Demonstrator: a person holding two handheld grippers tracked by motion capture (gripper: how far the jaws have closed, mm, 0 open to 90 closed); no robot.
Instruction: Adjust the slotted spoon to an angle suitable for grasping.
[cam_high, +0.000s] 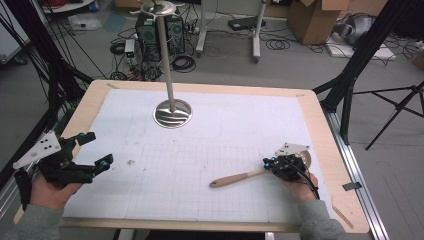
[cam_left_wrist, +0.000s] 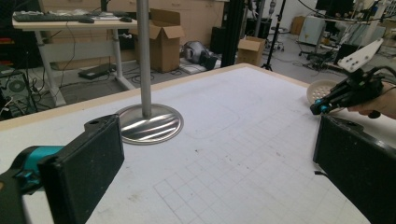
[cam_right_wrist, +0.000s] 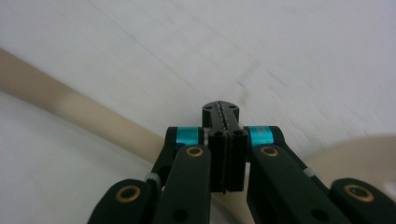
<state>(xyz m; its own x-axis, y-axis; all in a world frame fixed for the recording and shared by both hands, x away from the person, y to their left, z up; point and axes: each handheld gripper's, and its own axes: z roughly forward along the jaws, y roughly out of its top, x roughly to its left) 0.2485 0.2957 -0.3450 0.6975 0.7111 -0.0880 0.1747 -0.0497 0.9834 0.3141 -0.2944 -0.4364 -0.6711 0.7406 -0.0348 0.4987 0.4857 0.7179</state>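
- The work in hand looks like picking up the spoon (cam_high: 235, 178) and, most likely, hanging it on the stand (cam_high: 170, 75), whose top carries hook-like arms.
- The spoon lies flat on the mat (cam_high: 225, 140), in front of the stand and well off to its right, near the table's (cam_high: 320, 130) right edge. Its handle (cam_right_wrist: 70, 105) points back toward the stand's side, and its pale perforated bowl (cam_left_wrist: 320, 88) is at the far end from the stand.
- The right gripper (cam_high: 270, 162) sits over the spoon where handle meets bowl. Its jaws are pressed tight together with nothing between them, and in the right gripper view the spoon passes underneath, not inside the grip.
- The left gripper (cam_high: 98, 148) is in front of the stand and far to its left, at the table edge. Its jaws stand wide apart and hold nothing.
- Done so far, judging from the layout: the right gripper is at the spoon and nothing more. The spoon is not gripped or lifted, and the stand's hooks look bare.
- Left to do, by my reading: spread the right jaws, close them on the handle, lift the spoon, carry it to the stand and hang it. The task looks to be at an early stage.
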